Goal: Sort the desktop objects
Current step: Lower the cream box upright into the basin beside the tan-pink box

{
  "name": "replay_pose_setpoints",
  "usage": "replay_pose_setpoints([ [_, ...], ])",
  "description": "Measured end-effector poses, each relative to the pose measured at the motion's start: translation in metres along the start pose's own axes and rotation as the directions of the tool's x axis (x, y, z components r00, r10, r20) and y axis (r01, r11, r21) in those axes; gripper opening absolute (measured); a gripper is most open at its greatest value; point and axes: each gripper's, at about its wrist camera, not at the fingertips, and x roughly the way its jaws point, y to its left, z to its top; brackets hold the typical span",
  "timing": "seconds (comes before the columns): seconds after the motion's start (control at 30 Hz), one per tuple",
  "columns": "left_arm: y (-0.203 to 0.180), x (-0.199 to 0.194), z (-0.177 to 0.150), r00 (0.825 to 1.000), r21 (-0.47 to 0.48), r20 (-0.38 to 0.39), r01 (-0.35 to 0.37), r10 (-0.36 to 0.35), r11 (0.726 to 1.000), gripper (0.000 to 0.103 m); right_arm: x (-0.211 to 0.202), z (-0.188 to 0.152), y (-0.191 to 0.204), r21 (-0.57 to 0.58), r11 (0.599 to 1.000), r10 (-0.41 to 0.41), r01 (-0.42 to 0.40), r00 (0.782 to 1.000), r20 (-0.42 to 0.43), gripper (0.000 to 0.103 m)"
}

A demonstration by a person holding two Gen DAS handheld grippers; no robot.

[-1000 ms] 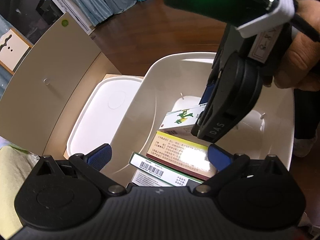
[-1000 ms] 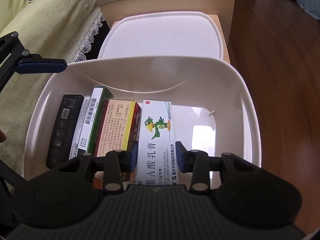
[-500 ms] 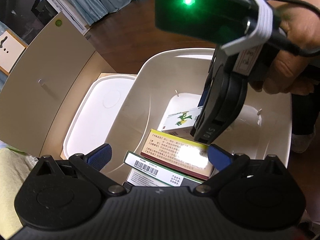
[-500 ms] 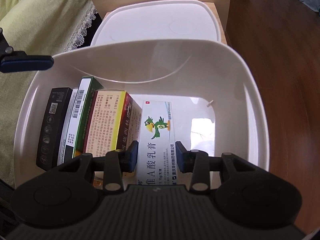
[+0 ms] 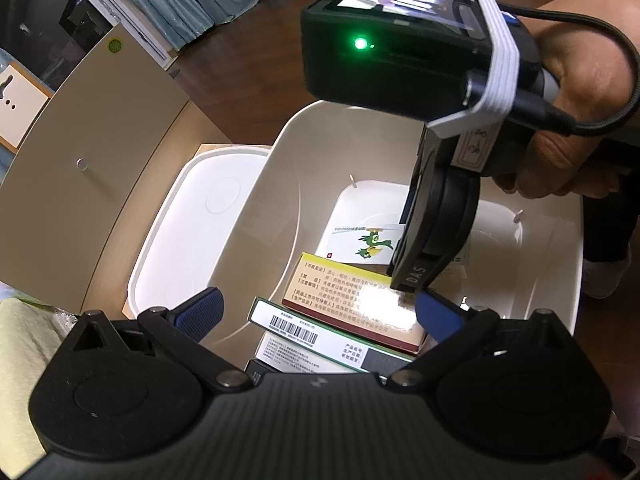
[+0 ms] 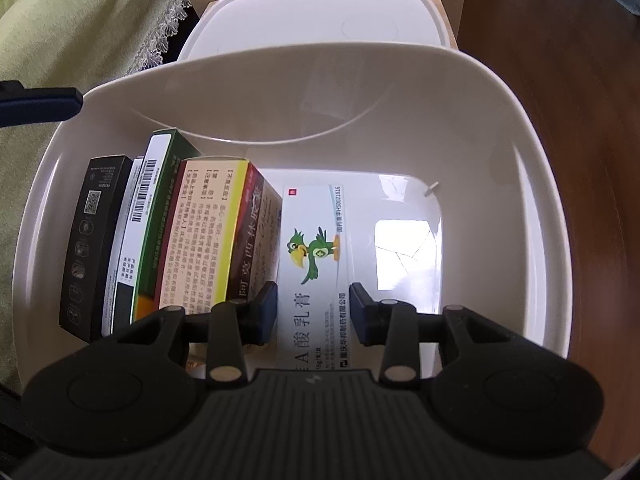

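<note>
A white bin (image 6: 520,128) holds a row of boxes standing on edge: a black one (image 6: 92,232), a green-and-white one (image 6: 156,200) and a yellow-and-red one (image 6: 208,232). My right gripper (image 6: 314,312) reaches down inside the bin, shut on a white box with a green parrot (image 6: 312,240), which stands right beside the yellow-and-red box. In the left wrist view the parrot box (image 5: 360,240) shows below the right gripper's body (image 5: 436,232). My left gripper (image 5: 320,312) hovers open over the bin's near side, above the row of boxes, holding nothing.
The bin's white lid (image 5: 208,216) lies flat beyond it on a tan surface. A beige panel (image 5: 80,152) stands to the left. A yellow-green cloth with a lace edge (image 6: 100,20) lies beside the bin. Dark wood floor (image 6: 580,80) shows on the right.
My right gripper has sunk deeper into the bin with the parrot box still in its jaws. The left gripper has kept still.
</note>
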Motion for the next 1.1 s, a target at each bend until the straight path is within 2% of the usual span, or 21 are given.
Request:
replay_pose_setpoints([
  [0.63,0.004,0.0,0.003,1.0,-0.008,-0.006,-0.003,0.003,1.0,0.103,-0.006,0.001,-0.001,0.009,1.0,0.011,-0.011,1.0,0.014,0.036],
  [0.83,0.008,-0.001,0.001,1.0,-0.017,-0.006,-0.012,0.012,1.0,0.103,-0.007,-0.004,-0.001,-0.016,1.0,-0.004,0.004,1.0,-0.02,0.035],
  [1.1,0.008,-0.001,-0.002,1.0,-0.018,-0.01,-0.019,0.019,1.0,0.103,0.0,-0.009,0.008,-0.111,0.994,-0.022,0.012,0.996,-0.085,0.037],
])
